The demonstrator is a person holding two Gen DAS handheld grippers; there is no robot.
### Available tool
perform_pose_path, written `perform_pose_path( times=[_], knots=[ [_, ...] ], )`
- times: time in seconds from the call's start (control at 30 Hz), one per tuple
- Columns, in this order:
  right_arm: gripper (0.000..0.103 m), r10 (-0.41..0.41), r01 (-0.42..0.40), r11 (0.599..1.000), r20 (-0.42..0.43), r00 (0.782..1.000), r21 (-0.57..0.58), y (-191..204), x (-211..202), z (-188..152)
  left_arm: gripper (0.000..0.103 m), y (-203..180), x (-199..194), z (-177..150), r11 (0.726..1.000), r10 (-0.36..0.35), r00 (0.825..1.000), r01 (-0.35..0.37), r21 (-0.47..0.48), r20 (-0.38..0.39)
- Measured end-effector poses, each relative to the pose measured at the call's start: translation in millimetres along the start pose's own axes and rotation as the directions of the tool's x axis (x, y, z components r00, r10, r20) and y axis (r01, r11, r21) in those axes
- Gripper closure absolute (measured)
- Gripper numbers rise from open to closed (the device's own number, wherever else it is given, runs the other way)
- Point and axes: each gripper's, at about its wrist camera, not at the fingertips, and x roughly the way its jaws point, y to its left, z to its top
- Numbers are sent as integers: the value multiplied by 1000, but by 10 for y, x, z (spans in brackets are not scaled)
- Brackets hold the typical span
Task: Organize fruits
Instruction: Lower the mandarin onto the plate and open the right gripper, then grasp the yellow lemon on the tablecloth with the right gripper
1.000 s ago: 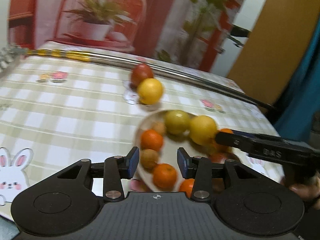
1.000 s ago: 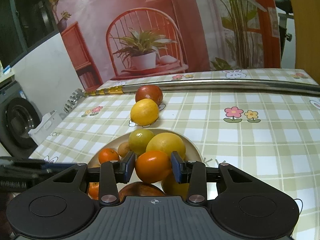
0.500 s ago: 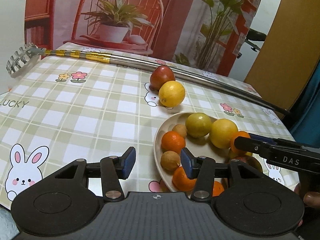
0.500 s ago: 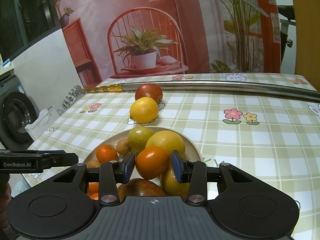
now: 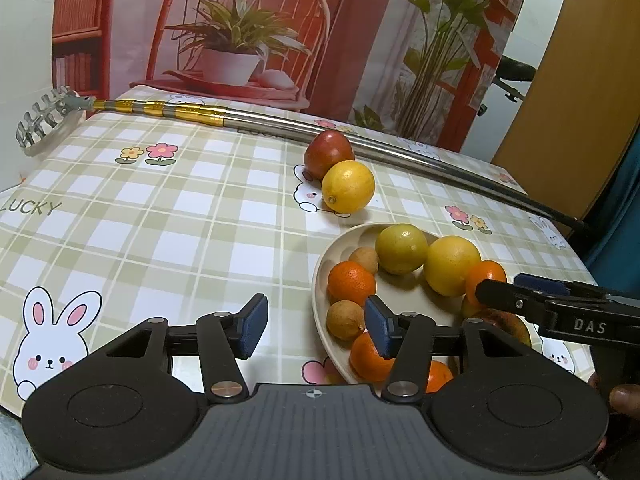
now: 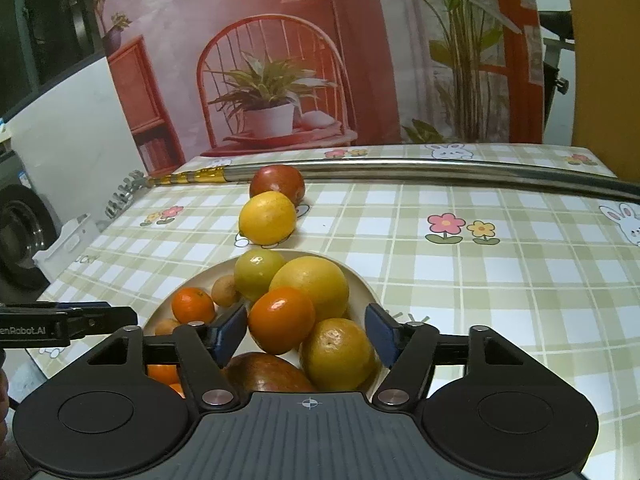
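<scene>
Two grippers hang parted over the plate (image 6: 362,286) of fruit: the right gripper (image 6: 306,334), jaws just opening, straddles an orange (image 6: 281,319) unpressed, the left gripper (image 5: 316,326) holds nothing

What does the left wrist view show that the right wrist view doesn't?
Only the left wrist view shows the rake head whole, the LUCKY print, and the left gripper, open over the plate's edge. Only the right wrist view shows the washing machine and the right gripper, just opened around an orange. Both show the plate, lemon, and metal pole.
</scene>
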Motion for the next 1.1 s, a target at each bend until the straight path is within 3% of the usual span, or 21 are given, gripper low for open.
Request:
perform_pose_path(
  times=[0.1,0.2,0.83,1.1],
  knots=[
    [20,-13,13,1000,-8,1000,8,-9,14,-9,47,0,3,-1,1000,0,1000,0,0,-2],
    [13,-15,15,1000,-5,1000,12,-13,9,-16,46,7,6,-7,1000,3,1000,-3,0,-5],
    [7,-46,46,997,-13,999,58,-109,21,-52,45,18,23,-10,1000,16,1000,-16,-1,-13],
    [7,-36,35,997,9,999,70,-156,-6,9,45,125,-7,170,1000,30,999,-30,7,10]
  ],
)
